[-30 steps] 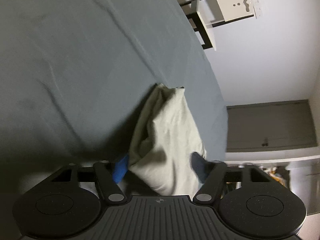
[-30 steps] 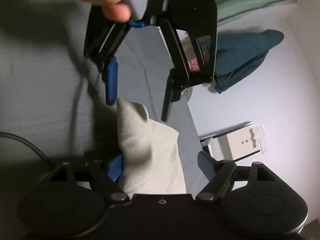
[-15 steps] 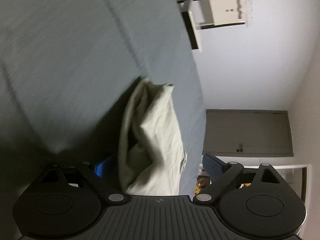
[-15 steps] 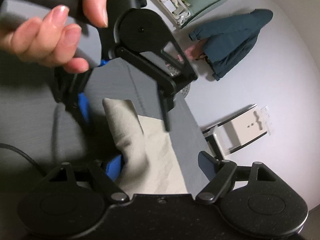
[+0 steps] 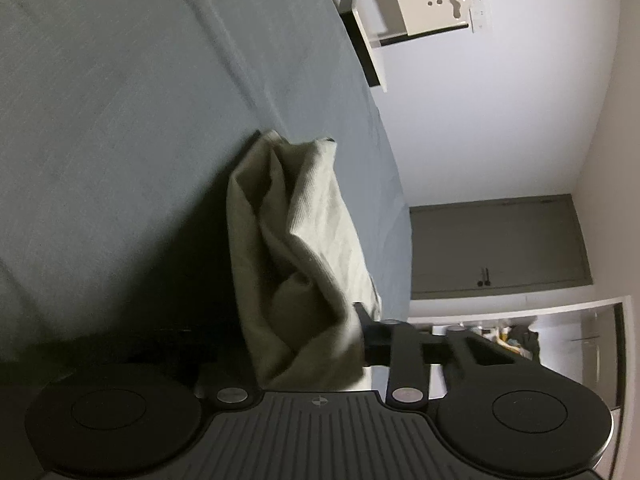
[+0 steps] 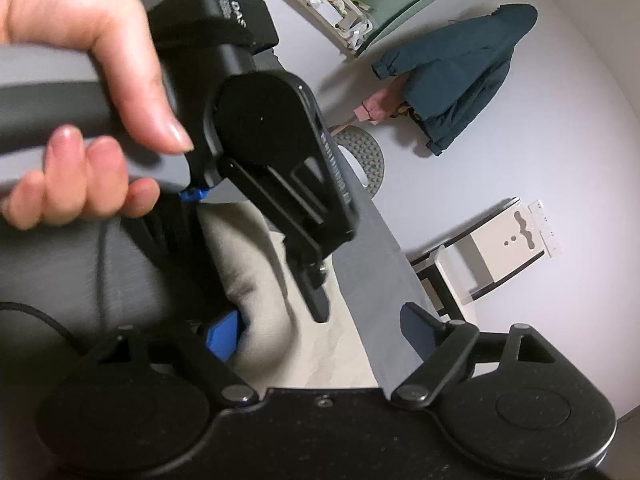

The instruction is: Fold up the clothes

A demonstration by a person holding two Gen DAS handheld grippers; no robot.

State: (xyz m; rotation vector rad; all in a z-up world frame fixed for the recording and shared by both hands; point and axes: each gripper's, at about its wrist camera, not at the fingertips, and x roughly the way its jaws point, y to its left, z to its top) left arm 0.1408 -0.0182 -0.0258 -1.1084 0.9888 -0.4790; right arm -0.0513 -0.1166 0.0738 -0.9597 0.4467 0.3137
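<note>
Currently mid-fold: left gripper has just been closing, and the bunched beige garment sits between its fingers, which have drawn in snug against the cloth, so it reads as a pinch on the near end. Left-side finger is lost in shadow, so only the right-side one is clearly seen against the fabric.

Garment lies on the grey bedsheet, close to the bed's right edge, crumpled and partly stood up in a ridge, far end resting on the sheet.

Right gripper has just been opening a little; its jaws stand wide, the blue pad on its left touching or just beside the garment, the right finger off past the bed edge over bare floor. Nothing is clamped there. The person's hand wraps the grey handle of the left tool, which crosses right in front of the right camera.

Step, as judged: grasp handover or re-grip, left taking the cloth while right lets go. Task looks early; no flat fold is visible yet.

Next move likely calls for the left to lift or drag the pinched end to spread the cloth, with the right finding a second corner. Risk: only one layer is caught, or the garment slides off the bed edge.

Background: white stool, grey door, blue jacket on the wall.
</note>
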